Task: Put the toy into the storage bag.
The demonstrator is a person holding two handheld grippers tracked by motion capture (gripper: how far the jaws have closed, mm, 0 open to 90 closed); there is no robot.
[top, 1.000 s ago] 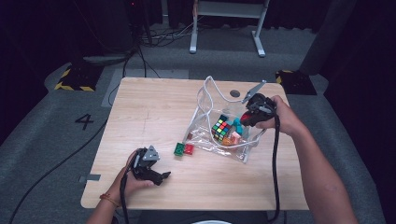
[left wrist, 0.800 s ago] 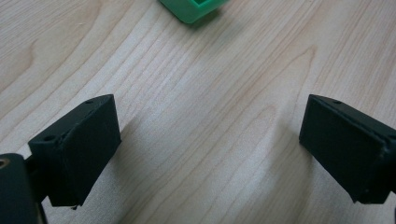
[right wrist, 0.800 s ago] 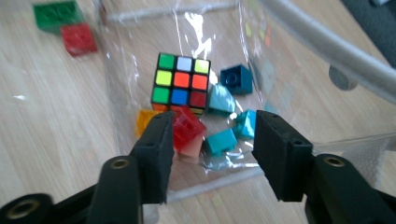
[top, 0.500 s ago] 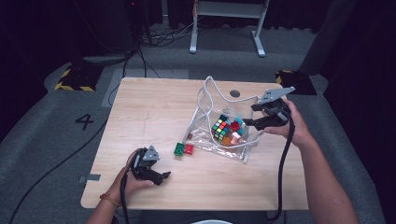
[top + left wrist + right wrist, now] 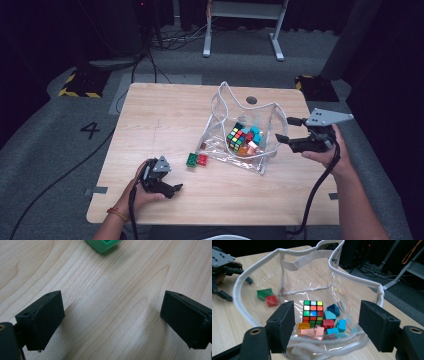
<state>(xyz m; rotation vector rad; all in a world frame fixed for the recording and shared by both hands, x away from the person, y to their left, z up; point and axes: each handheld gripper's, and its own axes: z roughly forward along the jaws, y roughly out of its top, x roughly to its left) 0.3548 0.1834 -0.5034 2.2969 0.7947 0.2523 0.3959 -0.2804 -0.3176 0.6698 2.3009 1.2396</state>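
High view: room dark, grey carpet floor (image 5: 50,150) w/ a white "4" (image 5: 92,130) at left of frame, black-yellow hazard blocks (image 5: 79,85) upper left and at right, pale metal stand legs (image 5: 243,30) at top centre, black cables on the floor near them. Light wood table (image 5: 165,115) fills centre of frame; small dark round hole (image 5: 251,100) near its far edge.

Clear plastic pouch (image 5: 240,132) w/ white trim sits right of centre, mouth facing right. Inside: multi-colour puzzle cube (image 5: 235,138), plus blue, red, orange and pink blocks beside it. Green brick (image 5: 191,159) and red brick (image 5: 202,159) lie touching, on the table just left of the pouch.

Right gripper (image 5: 286,129) at right of frame, just beside pouch rim, level, pointing left; jaws apart, nothing between them. Jaws have just been opening. Left gripper (image 5: 175,190) lower left of centre, resting low on the table, well apart from pouch.

Right gripper view: looks straight into pouch mouth; white rim (image 5: 244,280) loops round the frame, cube (image 5: 312,311) centre w/ faces readable, orange brick (image 5: 303,326) and pink pieces in front, blue blocks (image 5: 337,325) to its right. Pads (image 5: 283,322) sit wide, outside the rim, not pinching it. Left gripper far upper left of frame.

Left gripper view: wood grain only close up, pads (image 5: 42,317) wide apart, empty; corner of the green brick (image 5: 103,243) at top edge.
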